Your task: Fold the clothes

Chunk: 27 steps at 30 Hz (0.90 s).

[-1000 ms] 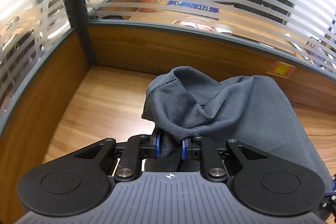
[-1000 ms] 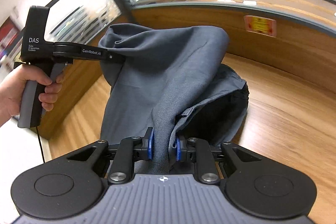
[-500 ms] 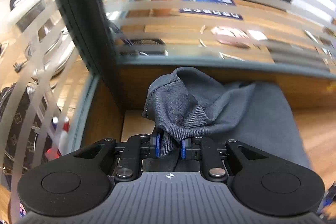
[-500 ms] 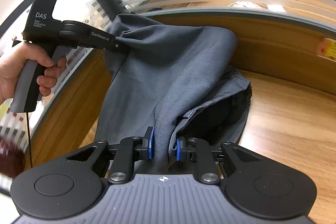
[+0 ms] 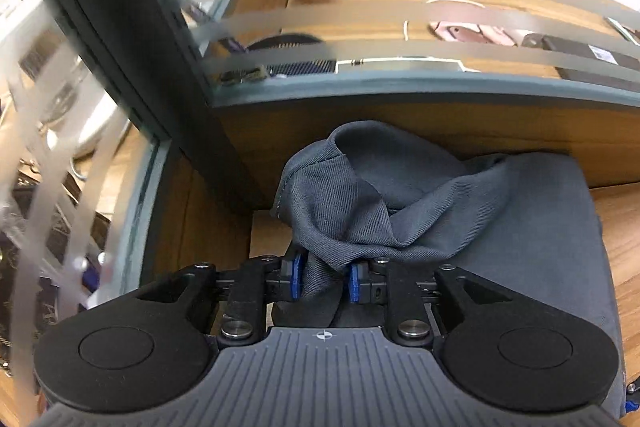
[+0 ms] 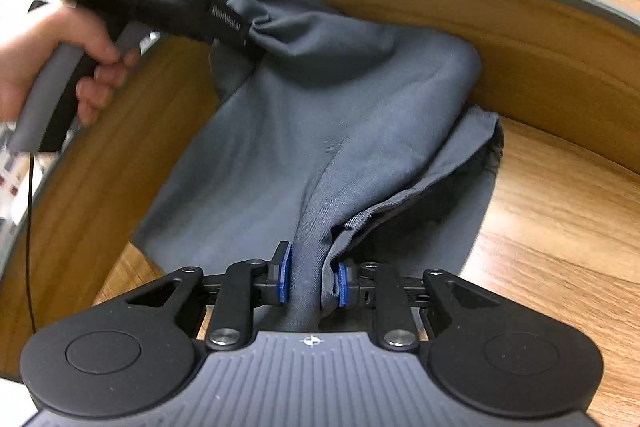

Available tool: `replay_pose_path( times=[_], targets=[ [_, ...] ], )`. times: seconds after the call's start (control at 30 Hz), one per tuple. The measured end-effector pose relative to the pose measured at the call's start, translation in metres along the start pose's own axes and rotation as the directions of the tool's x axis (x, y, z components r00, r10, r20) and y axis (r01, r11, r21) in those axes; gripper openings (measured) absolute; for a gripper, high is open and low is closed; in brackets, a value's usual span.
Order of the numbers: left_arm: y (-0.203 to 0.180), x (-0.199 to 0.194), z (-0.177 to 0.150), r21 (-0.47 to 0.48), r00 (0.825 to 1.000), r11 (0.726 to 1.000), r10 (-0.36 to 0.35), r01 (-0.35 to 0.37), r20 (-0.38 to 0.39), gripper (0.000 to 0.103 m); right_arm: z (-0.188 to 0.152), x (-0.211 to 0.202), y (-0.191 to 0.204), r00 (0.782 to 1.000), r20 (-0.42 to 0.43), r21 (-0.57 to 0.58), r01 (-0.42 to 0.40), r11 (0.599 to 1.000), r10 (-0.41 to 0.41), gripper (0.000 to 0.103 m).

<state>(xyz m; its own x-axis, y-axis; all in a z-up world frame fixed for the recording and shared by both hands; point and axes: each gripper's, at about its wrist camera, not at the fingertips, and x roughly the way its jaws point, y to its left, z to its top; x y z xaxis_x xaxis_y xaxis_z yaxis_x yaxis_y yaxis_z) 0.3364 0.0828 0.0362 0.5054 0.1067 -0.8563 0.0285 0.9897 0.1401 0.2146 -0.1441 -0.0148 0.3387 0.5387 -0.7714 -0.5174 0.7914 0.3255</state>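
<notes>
A dark grey garment [image 5: 500, 219] hangs bunched between both grippers, its lower part draped over the wooden desk [image 5: 616, 227]. My left gripper [image 5: 325, 281] has a rolled fold of it between its blue pads; the jaws are opening, though the fabric still touches both pads. In the right wrist view the garment [image 6: 320, 115] spreads up to the left gripper [image 6: 250, 35], which a hand [image 6: 48, 67] holds at the upper left. My right gripper [image 6: 311, 281] has a hemmed edge between its pads, and its jaws are opening too, fabric still in contact.
A wooden partition wall [image 6: 540, 39] topped with frosted striped glass [image 5: 400, 27] closes the desk corner right behind the garment. A dark post [image 5: 132, 67] stands at the corner. Bare desk [image 6: 560, 211] lies to the right.
Both grippers carried the garment toward the partition corner and slightly down. The pads of each now stand a little wider apart around the fabric.
</notes>
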Motion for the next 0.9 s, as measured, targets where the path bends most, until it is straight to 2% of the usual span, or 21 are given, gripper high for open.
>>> replay_pose_path(
  times=[0.1, 0.17, 0.2, 0.3, 0.37, 0.73, 0.9],
  targets=[
    [0.003, 0.006, 0.000, -0.020, 1.000, 1.000, 0.005, -0.005, -0.020, 0.039, -0.005, -0.003, -0.004, 1.000, -0.011, 0.011, 0.003, 1.000, -0.003, 0.035],
    [0.002, 0.004, -0.002, -0.021, 1.000, 1.000, 0.016, -0.016, -0.022, 0.048, -0.006, -0.005, -0.006, 1.000, -0.013, 0.023, 0.004, 1.000, -0.003, 0.039],
    [0.002, 0.002, -0.003, -0.025, 0.999, 0.999, 0.030, -0.031, -0.023, 0.058, -0.008, -0.007, -0.007, 1.000, -0.012, 0.033, 0.002, 0.999, -0.002, 0.043],
    [0.005, -0.005, -0.004, -0.048, 0.999, 0.999, 0.024, -0.025, -0.026, 0.066, -0.008, -0.014, -0.007, 1.000, -0.009, 0.060, 0.017, 0.998, -0.017, 0.054],
    [0.005, -0.013, -0.005, -0.059, 1.000, 0.998, 0.019, -0.020, -0.022, 0.072, -0.008, -0.018, -0.007, 0.999, 0.002, 0.061, 0.033, 0.998, -0.033, 0.056],
    [-0.005, -0.074, -0.019, -0.059, 0.999, 0.998, 0.030, -0.028, 0.018, 0.074, -0.015, -0.076, -0.008, 0.993, 0.070, 0.064, 0.094, 0.994, -0.098, 0.068],
    [-0.025, -0.100, -0.041, -0.052, 1.000, 0.998, 0.022, -0.021, 0.017, 0.075, -0.027, -0.108, -0.016, 0.986, 0.086, 0.054, 0.137, 0.989, -0.141, 0.071]
  ],
)
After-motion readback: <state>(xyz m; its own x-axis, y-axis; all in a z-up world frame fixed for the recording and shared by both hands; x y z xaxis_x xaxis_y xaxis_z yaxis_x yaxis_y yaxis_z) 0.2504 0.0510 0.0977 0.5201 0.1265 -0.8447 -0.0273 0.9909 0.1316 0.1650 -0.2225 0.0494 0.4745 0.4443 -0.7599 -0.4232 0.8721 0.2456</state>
